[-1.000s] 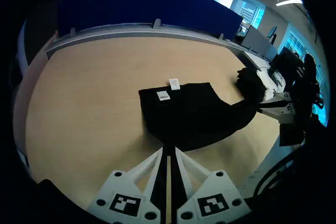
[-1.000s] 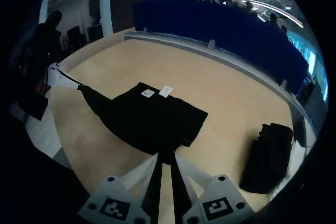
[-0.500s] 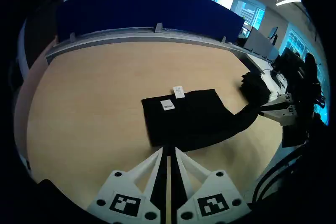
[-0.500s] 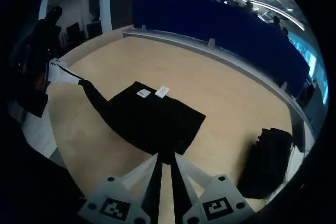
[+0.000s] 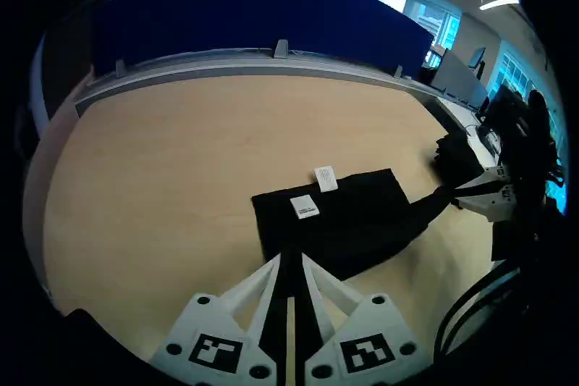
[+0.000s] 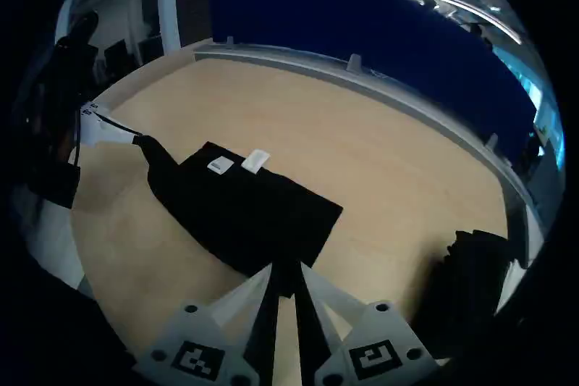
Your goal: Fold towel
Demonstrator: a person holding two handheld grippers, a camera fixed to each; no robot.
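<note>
A black towel point(image 5: 347, 216) with two white tags point(image 5: 305, 206) lies on the wooden table point(image 5: 174, 161). My left gripper point(image 5: 291, 261) is shut on its near corner. Off to the right, the right gripper point(image 5: 457, 196) pinches another corner, which stretches up off the table toward it. In the right gripper view the towel point(image 6: 246, 208) spreads ahead, and my right gripper point(image 6: 284, 271) is shut on its near edge. At the left of that view the left gripper point(image 6: 136, 140) grips the far corner. The towel's near edge hangs taut between the two grippers.
A heap of black cloth point(image 5: 457, 156) sits near the table's right edge, also seen as the dark pile point(image 6: 474, 270). A blue partition point(image 5: 253, 17) with a grey rail runs along the table's far side. A person in dark clothing point(image 6: 58, 96) stands at the table's edge.
Both grippers have drawn the held edge back and lower, and the towel has slid nearer to them and lies flatter. The raised fold toward the right gripper has shrunk.
</note>
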